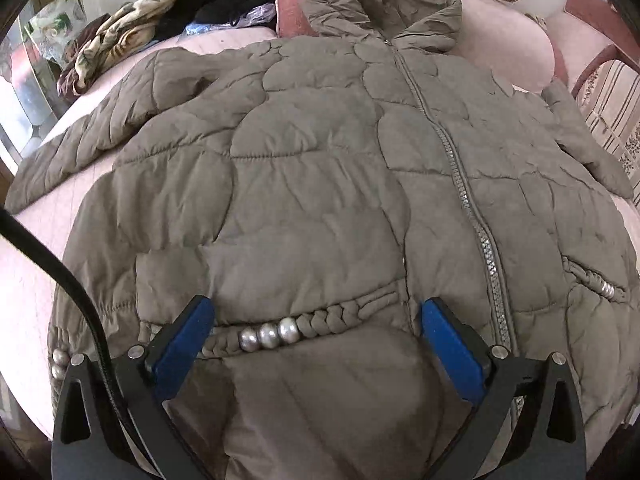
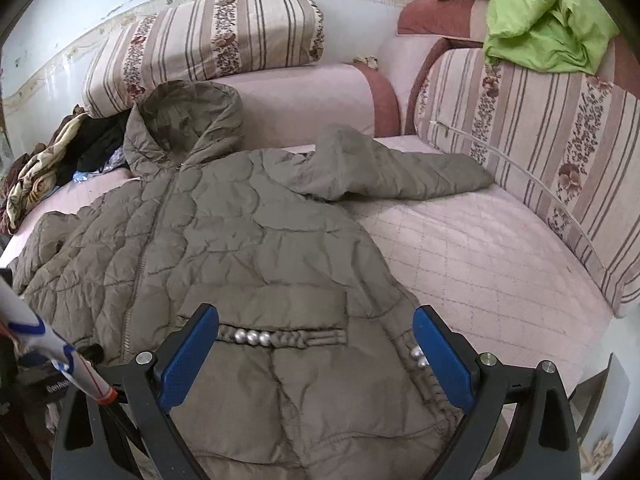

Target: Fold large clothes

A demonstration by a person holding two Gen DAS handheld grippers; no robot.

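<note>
Two grippers hovered above lower part of jacket (image 1: 320,184), both spread wide, nothing pinched. Left gripper (image 1: 316,332) sat over bead trim (image 1: 268,334) of one pocket; right gripper (image 2: 316,340) over other pocket, near jacket side edge. Jacket lay flat, zipped, front up, on pink sofa seat (image 2: 480,256); hood (image 2: 184,120) leaned on backrest. One sleeve (image 2: 400,168) reached toward striped cushion (image 2: 540,152). Free seat room was right of jacket. Clothes heap (image 1: 132,40) lay at far left corner, green cloth (image 2: 548,20) on backrest top.

Left claw (image 1: 316,312) agape; right claw (image 2: 316,320) likewise
</note>
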